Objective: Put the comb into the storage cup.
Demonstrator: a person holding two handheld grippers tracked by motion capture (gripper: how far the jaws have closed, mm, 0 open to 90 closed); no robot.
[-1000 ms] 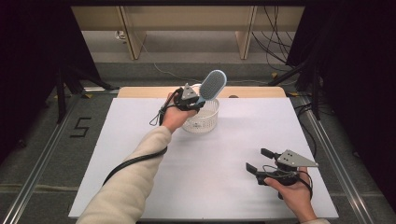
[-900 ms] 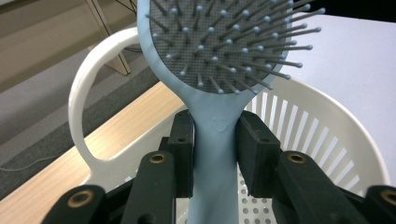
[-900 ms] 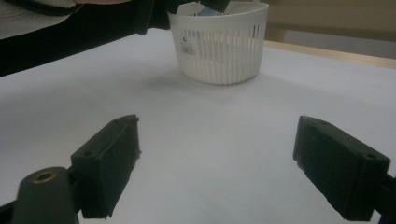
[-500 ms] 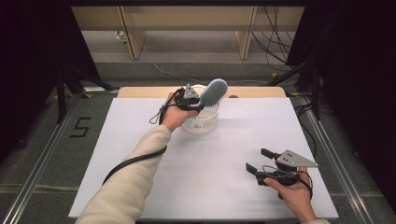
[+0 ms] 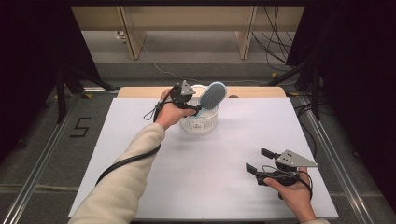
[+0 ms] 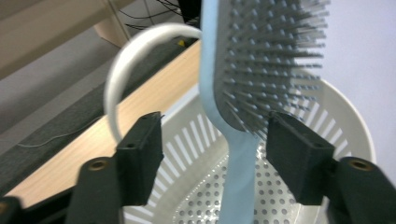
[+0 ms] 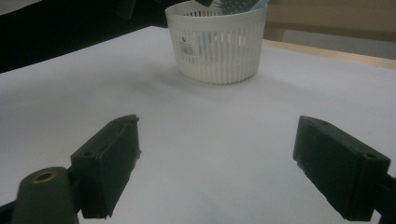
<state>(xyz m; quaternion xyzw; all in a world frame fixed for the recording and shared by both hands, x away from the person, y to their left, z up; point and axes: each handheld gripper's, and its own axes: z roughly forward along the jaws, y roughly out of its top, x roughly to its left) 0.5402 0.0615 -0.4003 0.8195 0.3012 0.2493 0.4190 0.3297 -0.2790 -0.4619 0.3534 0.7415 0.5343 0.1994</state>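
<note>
1. Where the high view looks down, a white table sheet (image 5: 201,154) covers most of the frame's middle; a strip of bare wood (image 5: 252,92) shows along its far edge, upper centre.
2. Grey floor surrounds the table. Metal rails run down the left and right edges of the frame; black curtains close off both upper corners.
3. Wooden furniture legs and loose cables sit at top centre, behind the table.
4. Writing: a black numeral "5" (image 5: 81,127) is marked on the floor at middle left. A small dark-printed label (image 7: 188,48) sits on the basket wall in the right gripper view; its text is too small to read.
5. White slotted basket (image 5: 201,122) stands on the sheet just above frame centre, near the wooden strip. A white arched handle (image 6: 122,74) rises at upper left of the left gripper view.
6. Light blue hairbrush (image 5: 211,97) stands in the basket, handle down, bristled head leaning toward upper right above the rim.
7. Left gripper (image 5: 187,103), upper centre, hangs at the basket's rim. Its jaws have just been opening; the brush handle (image 6: 240,172) stands between them, a clear gap at the left pad, the right pad close to the bristles. Released.
8. Right gripper (image 5: 259,161), lower right, lies low over the bare sheet, well apart from the basket, jaws spread wide with nothing between.
</note>
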